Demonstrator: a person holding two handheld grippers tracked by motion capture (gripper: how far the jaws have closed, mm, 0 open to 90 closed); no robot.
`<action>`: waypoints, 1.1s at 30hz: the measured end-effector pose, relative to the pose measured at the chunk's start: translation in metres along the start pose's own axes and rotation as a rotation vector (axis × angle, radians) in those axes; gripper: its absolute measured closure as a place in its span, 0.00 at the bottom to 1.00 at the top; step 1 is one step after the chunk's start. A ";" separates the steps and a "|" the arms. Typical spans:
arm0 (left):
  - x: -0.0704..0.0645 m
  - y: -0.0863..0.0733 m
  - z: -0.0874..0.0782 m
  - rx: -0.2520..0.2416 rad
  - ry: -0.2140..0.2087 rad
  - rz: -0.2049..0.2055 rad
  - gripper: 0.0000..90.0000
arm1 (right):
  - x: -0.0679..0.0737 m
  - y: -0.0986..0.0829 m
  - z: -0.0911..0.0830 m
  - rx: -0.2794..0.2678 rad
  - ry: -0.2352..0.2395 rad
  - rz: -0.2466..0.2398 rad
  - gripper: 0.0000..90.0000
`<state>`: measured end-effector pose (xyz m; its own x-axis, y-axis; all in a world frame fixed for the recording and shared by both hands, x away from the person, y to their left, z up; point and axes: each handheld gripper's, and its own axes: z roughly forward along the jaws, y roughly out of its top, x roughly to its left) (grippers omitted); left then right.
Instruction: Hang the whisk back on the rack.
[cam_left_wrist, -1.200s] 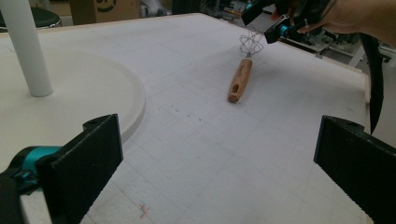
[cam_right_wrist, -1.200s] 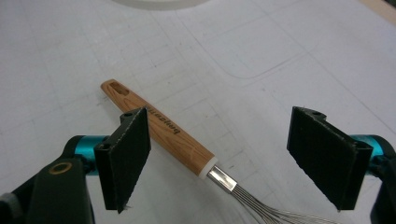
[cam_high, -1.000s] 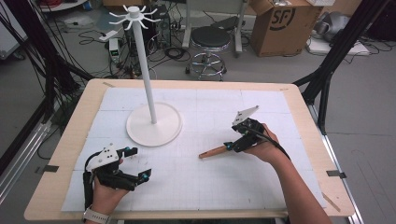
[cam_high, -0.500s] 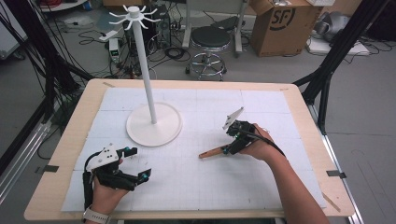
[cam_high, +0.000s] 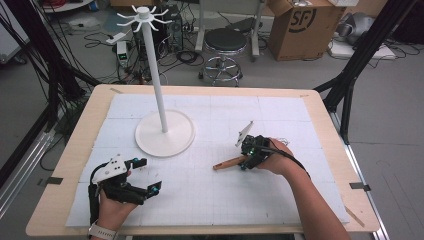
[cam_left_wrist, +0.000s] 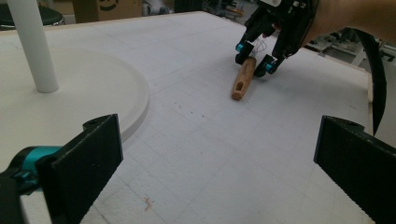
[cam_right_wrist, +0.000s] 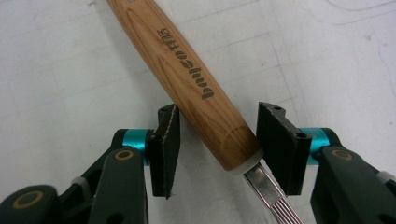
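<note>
The wooden-handled whisk (cam_right_wrist: 196, 88) lay on the white gridded mat (cam_high: 215, 200) of the bench (cam_high: 75, 145), right of centre, its handle pointing toward the white stand and its metal wires running back under the person's right hand (cam_high: 280, 159). The right tongs (cam_right_wrist: 218, 149) straddled the near end of the handle where the wood met a pale collar and the wire bundle; the left pad just touched the wood, while the right pad stood a little off it, so the jaws were parted around the handle and not clamped. In the left gripper view the same tongs (cam_left_wrist: 256, 57) stood with their turquoise tips either side of the handle (cam_left_wrist: 243, 79), which rested flat on the mat. Dark lettering ran along the handle's grain.

The left tongs (cam_high: 147, 176) were spread wide with nothing between them, held low over the near left part of the mat by the person's left hand (cam_high: 112, 207), well apart from the whisk. A grey three-cornered plate (cam_high: 111, 169) sat on top of them.

Farther out, a white stand (cam_high: 162, 100) with a round base and a tall post crowned by radiating hooks stood on the mat's left half. Beyond the bench were a stool (cam_high: 226, 42), a cardboard box (cam_high: 300, 27) and loose cables on the floor.
</note>
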<state>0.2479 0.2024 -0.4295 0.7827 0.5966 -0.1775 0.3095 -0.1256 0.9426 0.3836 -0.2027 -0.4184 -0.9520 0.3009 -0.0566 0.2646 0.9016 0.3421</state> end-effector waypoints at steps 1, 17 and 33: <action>0.000 0.000 0.000 0.001 0.001 -0.002 0.02 | 0.001 0.000 0.000 0.008 0.001 0.001 0.57; -0.001 0.000 0.002 0.007 -0.001 0.003 0.02 | 0.010 -0.005 -0.007 0.030 0.029 -0.007 0.76; -0.002 0.001 0.003 0.008 0.000 0.004 0.02 | 0.013 -0.013 -0.006 0.015 0.034 0.020 0.78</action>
<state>0.2483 0.1986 -0.4295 0.7842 0.5957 -0.1738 0.3108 -0.1346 0.9409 0.3673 -0.2120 -0.4179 -0.9511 0.3082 -0.0176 0.2857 0.9003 0.3285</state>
